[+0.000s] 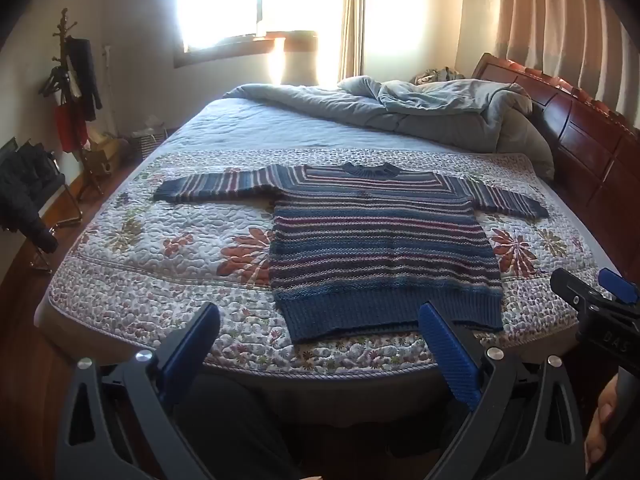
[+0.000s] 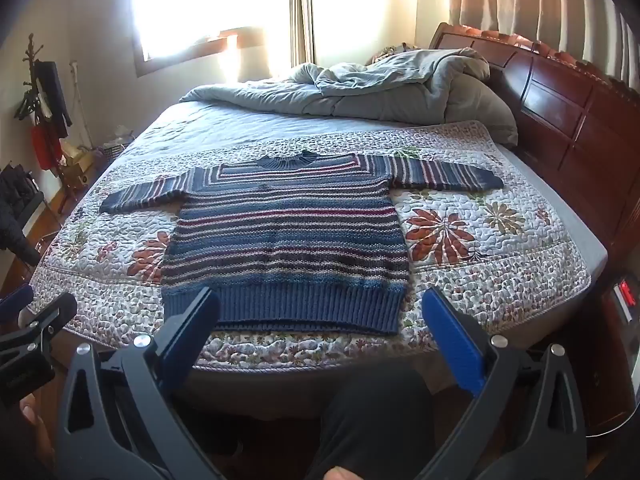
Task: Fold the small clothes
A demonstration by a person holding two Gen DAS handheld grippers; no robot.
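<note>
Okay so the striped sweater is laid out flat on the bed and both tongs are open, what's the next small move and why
Probably bring the left tongs forward to the left sleeve to fold it in. The striped sweater lies flat on the floral quilt with both sleeves spread, nothing folded yet. Both the left and the right tongs are open, holding nothing, short of the hem.

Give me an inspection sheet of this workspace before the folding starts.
Surface: floral quilt spread over the bed, flat.
Job's things: striped sweater lying flat, sleeves out, hem toward the tongs, unfolded.
Clutter: bunched grey duvet by the headboard.
Grippers: left tongs open, empty, hovering near the hem; right tongs open, empty, likewise.
Cables: nothing seen.
Surroundings: coat rack with clothes, bright window, curtains.
</note>
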